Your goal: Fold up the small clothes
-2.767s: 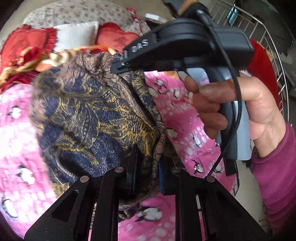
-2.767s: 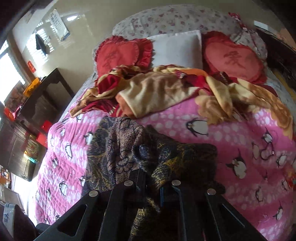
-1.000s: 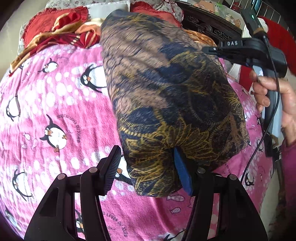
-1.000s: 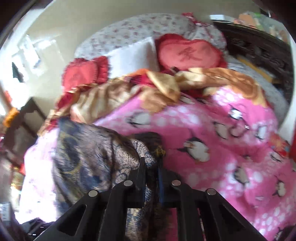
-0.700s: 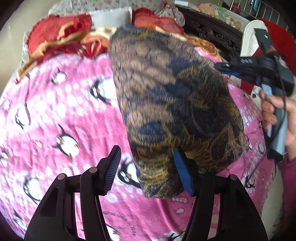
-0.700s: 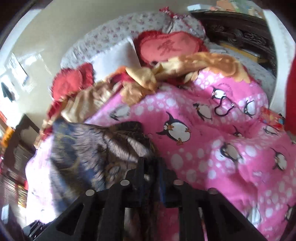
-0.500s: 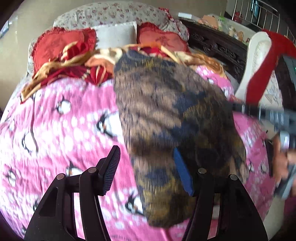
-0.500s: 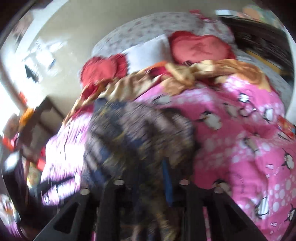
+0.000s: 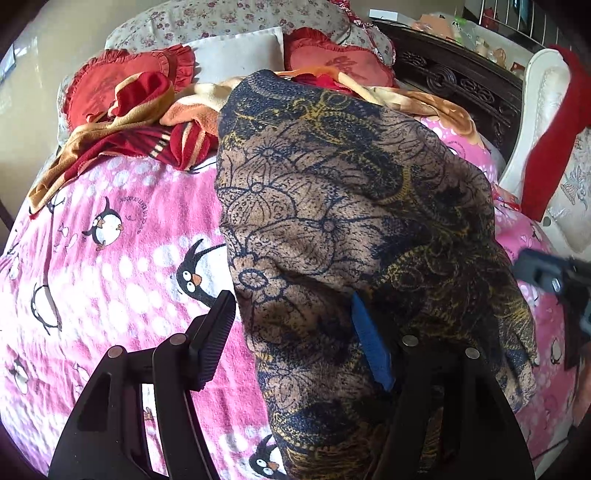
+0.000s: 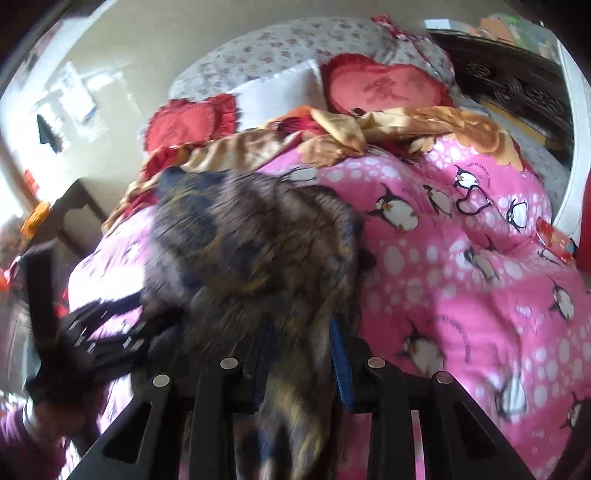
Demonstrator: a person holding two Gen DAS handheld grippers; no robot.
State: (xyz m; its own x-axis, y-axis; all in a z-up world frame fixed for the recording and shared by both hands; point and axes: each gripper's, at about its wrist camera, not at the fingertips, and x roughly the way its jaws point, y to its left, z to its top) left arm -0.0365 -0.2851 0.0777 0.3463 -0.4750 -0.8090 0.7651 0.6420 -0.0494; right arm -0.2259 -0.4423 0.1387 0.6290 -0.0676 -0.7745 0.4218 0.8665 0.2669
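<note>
Pink bedding with penguins [image 9: 122,266] is lying under both of your grippers, and this quilt is covering the whole bed.

Your left gripper [image 9: 291,332] is opening its jaws at this moment. They are standing wide apart. The dark patterned garment [image 9: 332,206] is lying partly between them: its cloth is draping over the blue pad [image 9: 369,347] of the right-hand finger, while the black ribbed pad [image 9: 216,332] on the other side is standing free above the quilt, apart from the cloth. So this gripper is not pinching the garment.

Your right gripper [image 10: 301,365] is holding its jaws only a little apart, and a fold of the same garment [image 10: 251,251] is passing between the two blue pads [image 10: 341,365]. The picture is blurred there, so you cannot tell if the pads are still pressing on the cloth.

Going outward, the garment is spreading from both grippers toward the head of the bed as one broad piece with brown, navy and gold flowers. Behind it, a crumpled red and orange blanket [image 9: 122,122] is lying across the quilt. Further back, two red heart cushions [image 9: 328,62] and a white pillow [image 9: 240,55] are leaning on a floral pillow [image 9: 229,14]. A dark carved wooden cabinet [image 9: 461,81] is standing beside the bed on the right.
</note>
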